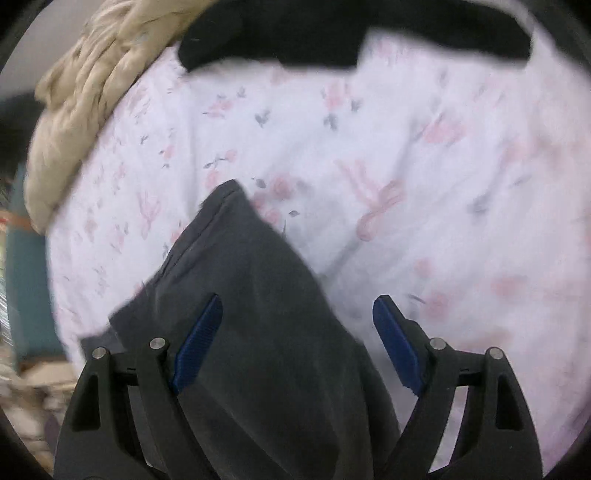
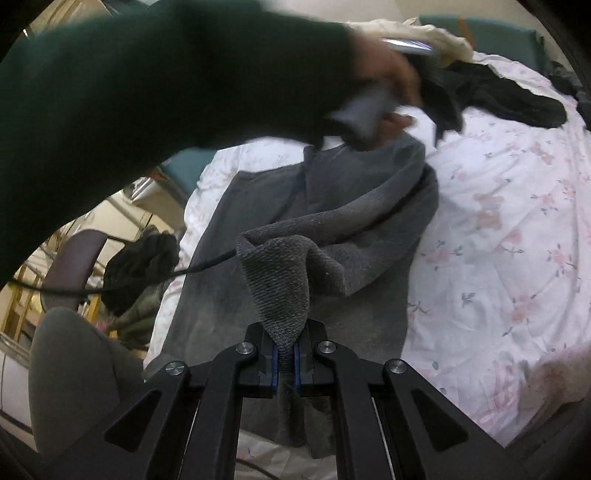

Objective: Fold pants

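Now the gray pants lie on a flowery bed, with one gripper pinching them.

From the left wrist camera, the left gripper has its jaws wide apart, and its blue ridged pads hold nothing. A soft, dark gray corner of the pants sticks up between the jaws like a point. Under it is a white bed sheet with pink flowers and soft wrinkles. A crumpled tan blanket sits at the far left, and some black cloth lies along the top. From the right wrist camera, the right gripper has its jaws shut tight on a fuzzy, ribbed fold of the pants. The rest spreads flat and long on the sheet. A blurry hand in a dark green sleeve reaches over the far end.
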`<state>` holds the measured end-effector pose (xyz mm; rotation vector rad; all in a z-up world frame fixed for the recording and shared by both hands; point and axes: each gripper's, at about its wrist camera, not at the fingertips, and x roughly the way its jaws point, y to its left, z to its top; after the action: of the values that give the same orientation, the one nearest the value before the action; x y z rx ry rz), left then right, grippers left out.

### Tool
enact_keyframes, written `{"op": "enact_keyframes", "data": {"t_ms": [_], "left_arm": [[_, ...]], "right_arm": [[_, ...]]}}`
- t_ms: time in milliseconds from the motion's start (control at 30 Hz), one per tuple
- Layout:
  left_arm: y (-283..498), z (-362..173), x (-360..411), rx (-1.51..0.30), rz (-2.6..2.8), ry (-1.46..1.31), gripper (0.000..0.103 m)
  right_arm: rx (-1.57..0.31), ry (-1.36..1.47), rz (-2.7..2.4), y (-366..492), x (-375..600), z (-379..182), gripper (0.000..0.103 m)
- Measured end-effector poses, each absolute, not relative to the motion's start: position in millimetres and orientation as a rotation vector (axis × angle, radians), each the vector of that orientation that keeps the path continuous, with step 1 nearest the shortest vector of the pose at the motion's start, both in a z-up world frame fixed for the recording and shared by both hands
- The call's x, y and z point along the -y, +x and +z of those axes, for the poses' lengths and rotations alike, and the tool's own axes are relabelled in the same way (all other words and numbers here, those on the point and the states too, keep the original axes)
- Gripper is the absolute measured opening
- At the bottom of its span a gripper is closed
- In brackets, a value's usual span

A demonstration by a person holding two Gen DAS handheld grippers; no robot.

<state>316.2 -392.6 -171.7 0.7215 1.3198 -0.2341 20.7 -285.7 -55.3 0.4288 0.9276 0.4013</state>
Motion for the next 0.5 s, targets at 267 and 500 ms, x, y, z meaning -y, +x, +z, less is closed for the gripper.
{"op": "enact_keyframes", "data": {"t_ms": [267, 500], "left_arm": [[338, -212, 400, -1.351, -0.186, 0.925, 0.053], [334, -191, 396, -1.334, -0.262, 0.974, 0.005]], "right_arm": [[-0.941, 0.391, 0.439, 28, 277, -57, 0.004], [-0.921, 0.354, 0.464, 20, 270, -51, 0.004]]}}
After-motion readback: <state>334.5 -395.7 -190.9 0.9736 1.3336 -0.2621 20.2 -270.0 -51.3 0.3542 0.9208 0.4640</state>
